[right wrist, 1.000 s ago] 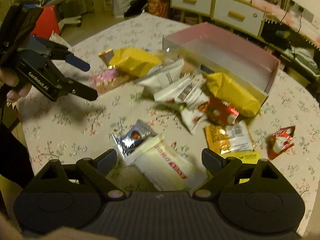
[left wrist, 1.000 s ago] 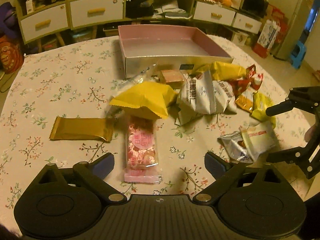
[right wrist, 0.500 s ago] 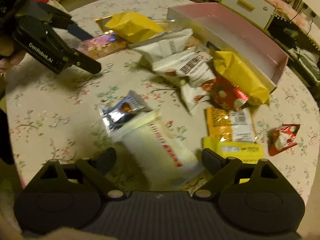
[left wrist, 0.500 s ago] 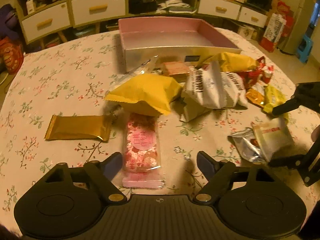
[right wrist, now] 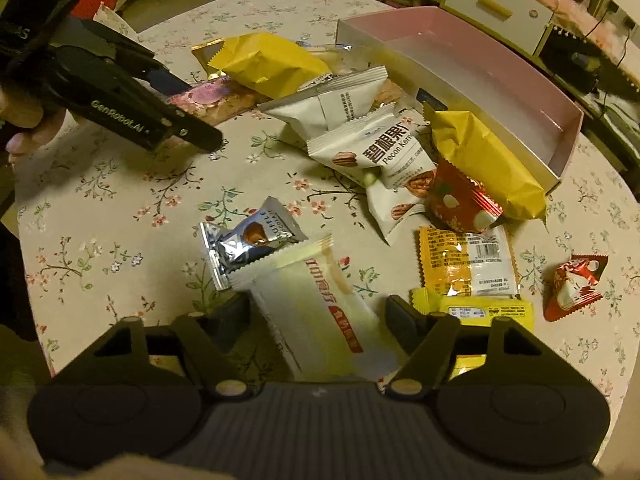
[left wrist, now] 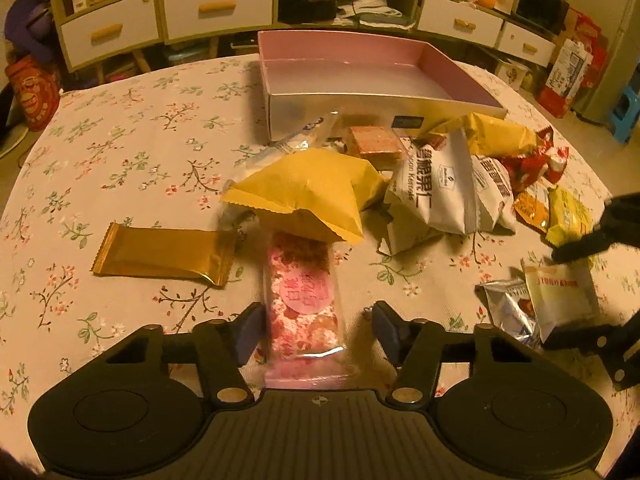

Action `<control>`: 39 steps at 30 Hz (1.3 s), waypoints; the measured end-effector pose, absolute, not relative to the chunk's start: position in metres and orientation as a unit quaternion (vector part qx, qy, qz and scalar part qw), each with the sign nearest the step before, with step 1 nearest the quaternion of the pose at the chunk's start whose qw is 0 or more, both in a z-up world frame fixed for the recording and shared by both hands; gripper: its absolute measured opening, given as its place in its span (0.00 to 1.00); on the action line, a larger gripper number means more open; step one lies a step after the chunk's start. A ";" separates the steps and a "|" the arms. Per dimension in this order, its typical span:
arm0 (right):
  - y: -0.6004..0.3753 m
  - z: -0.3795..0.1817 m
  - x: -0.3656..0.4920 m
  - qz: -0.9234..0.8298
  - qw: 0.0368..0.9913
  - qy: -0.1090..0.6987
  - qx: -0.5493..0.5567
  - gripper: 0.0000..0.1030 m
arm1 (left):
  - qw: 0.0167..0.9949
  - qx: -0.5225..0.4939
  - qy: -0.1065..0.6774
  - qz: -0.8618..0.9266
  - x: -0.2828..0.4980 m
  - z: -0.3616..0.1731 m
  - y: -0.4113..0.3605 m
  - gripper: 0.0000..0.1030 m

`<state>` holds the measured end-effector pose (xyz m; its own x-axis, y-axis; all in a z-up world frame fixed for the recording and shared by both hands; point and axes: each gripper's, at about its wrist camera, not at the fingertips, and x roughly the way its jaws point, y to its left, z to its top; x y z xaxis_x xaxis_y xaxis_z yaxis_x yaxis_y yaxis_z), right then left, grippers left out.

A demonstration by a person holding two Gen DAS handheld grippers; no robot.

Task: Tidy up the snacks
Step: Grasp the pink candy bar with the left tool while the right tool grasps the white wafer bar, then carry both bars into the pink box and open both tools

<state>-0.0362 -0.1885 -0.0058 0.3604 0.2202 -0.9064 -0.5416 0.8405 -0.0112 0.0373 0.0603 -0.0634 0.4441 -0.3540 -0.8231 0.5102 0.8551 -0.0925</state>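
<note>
My left gripper [left wrist: 318, 334] straddles the near end of a pink flowered snack packet [left wrist: 302, 296] lying on the floral tablecloth. Its jaws are closing, with a gap still showing on the right side. My right gripper [right wrist: 318, 320] is closing around a cream packet with red print [right wrist: 316, 312]; its pads sit at the packet's edges. A silver truffle packet [right wrist: 248, 246] lies partly under the cream one. In the left wrist view the right gripper [left wrist: 556, 296] stands at the far right. The pink open box [left wrist: 372, 108] at the back holds nothing.
A heap of snacks lies before the box: a yellow pouch [left wrist: 312, 192], white pecan bags [right wrist: 372, 156], a second yellow pouch [right wrist: 484, 164], red candies [right wrist: 576, 284], orange and yellow packets [right wrist: 468, 264]. A gold bar [left wrist: 164, 256] lies left. Drawers stand behind the table.
Both grippers' jaws have narrowed from wide apart to close around their packets. The left gripper edged forward over the pink packet; the right sank over the cream one.
</note>
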 end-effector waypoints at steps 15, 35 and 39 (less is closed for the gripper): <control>-0.178 -0.002 -0.032 0.223 0.812 0.508 -0.181 0.42 | 0.823 0.033 0.504 -0.261 0.043 -0.056 0.070 0.29; -0.188 0.028 -0.028 0.198 0.851 0.460 -0.155 0.42 | 0.809 0.072 0.474 -0.340 -0.005 -0.019 0.050 0.29; -0.194 0.041 -0.024 0.190 0.865 0.445 -0.130 0.42 | 0.817 0.066 0.455 -0.348 -0.007 -0.001 0.047 0.29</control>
